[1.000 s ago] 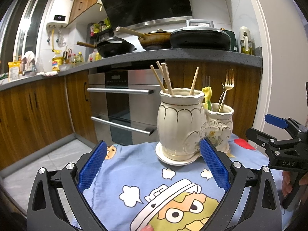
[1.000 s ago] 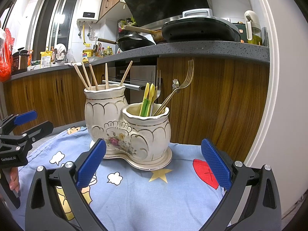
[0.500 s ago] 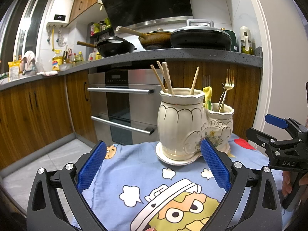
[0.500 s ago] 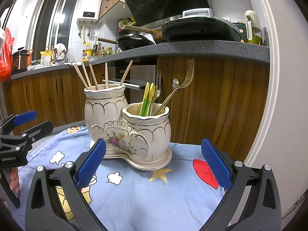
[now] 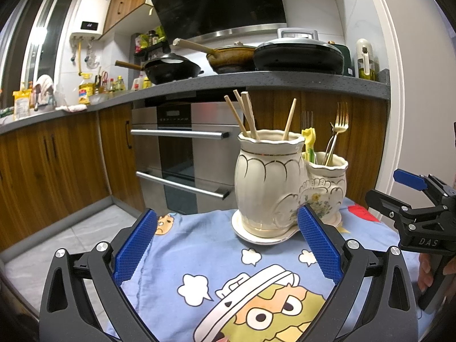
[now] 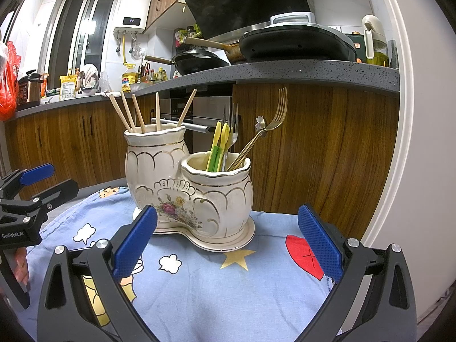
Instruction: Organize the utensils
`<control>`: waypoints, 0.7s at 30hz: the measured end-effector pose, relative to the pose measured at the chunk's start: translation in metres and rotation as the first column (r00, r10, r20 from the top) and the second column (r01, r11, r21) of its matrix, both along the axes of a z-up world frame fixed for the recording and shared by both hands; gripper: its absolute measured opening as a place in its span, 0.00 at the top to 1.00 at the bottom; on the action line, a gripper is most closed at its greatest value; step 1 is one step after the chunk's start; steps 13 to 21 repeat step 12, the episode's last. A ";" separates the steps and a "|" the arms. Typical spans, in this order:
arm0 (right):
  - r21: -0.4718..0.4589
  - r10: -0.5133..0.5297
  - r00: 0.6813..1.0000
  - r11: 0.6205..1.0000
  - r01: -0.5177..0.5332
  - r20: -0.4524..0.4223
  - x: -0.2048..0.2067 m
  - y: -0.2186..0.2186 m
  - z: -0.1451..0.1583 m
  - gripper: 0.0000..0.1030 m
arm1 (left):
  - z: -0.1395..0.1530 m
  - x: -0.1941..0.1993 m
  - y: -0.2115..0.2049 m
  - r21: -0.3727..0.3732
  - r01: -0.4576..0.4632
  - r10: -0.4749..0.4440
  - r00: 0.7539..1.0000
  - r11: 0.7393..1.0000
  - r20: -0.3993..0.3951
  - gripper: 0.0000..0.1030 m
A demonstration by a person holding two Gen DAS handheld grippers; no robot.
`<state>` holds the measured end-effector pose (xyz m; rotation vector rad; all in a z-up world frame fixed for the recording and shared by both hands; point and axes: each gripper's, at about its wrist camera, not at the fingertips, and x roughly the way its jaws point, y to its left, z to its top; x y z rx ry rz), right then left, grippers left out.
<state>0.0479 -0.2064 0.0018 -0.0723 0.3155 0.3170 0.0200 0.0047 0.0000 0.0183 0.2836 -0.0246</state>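
Observation:
A cream double-pot ceramic utensil holder (image 5: 270, 185) (image 6: 188, 188) stands on a blue cartoon-print cloth (image 5: 199, 256) (image 6: 228, 285). Its taller pot holds several wooden chopsticks (image 5: 245, 114) (image 6: 134, 112). In the shorter pot stand gold forks (image 6: 273, 119) (image 5: 340, 122), a silver fork and yellow-green plastic utensils (image 6: 219, 145). My left gripper (image 5: 228, 250) is open and empty, in front of the holder to its left. My right gripper (image 6: 225, 245) is open too, holding nothing, in front of the holder to its right. Each gripper shows at the edge of the other's view.
Behind the table runs a wooden-fronted kitchen counter (image 5: 285, 82) with pans, a built-in oven (image 5: 182, 154) below and bottles at the left. A white wall and door frame (image 6: 404, 142) stand close on the right. A hand (image 5: 427, 268) grips the right tool.

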 end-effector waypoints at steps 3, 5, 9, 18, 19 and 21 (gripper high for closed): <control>0.000 0.000 1.000 1.000 0.000 0.000 0.000 0.000 0.000 0.05 | 0.000 0.000 0.000 -0.001 -0.001 0.001 1.000 1.000 0.000 0.05; 0.000 0.000 1.000 1.000 0.000 0.000 0.000 0.000 0.000 0.05 | 0.000 0.000 0.000 0.000 -0.003 0.003 1.000 1.000 0.000 0.05; -0.002 -0.017 1.000 1.000 0.017 -0.016 0.000 -0.001 0.000 0.05 | -0.001 0.001 0.002 0.000 -0.011 0.011 1.000 1.000 -0.003 0.05; -0.013 -0.041 0.996 0.999 0.040 -0.074 0.007 0.000 -0.004 0.05 | 0.000 0.001 0.002 0.000 -0.011 0.011 1.000 1.000 -0.003 0.05; -0.013 -0.041 0.996 0.999 0.040 -0.074 0.007 0.000 -0.004 0.05 | 0.000 0.001 0.002 0.000 -0.011 0.011 1.000 1.000 -0.003 0.05; -0.013 -0.041 0.996 0.999 0.040 -0.074 0.007 0.000 -0.004 0.05 | 0.000 0.001 0.002 0.000 -0.011 0.011 1.000 1.000 -0.003 0.05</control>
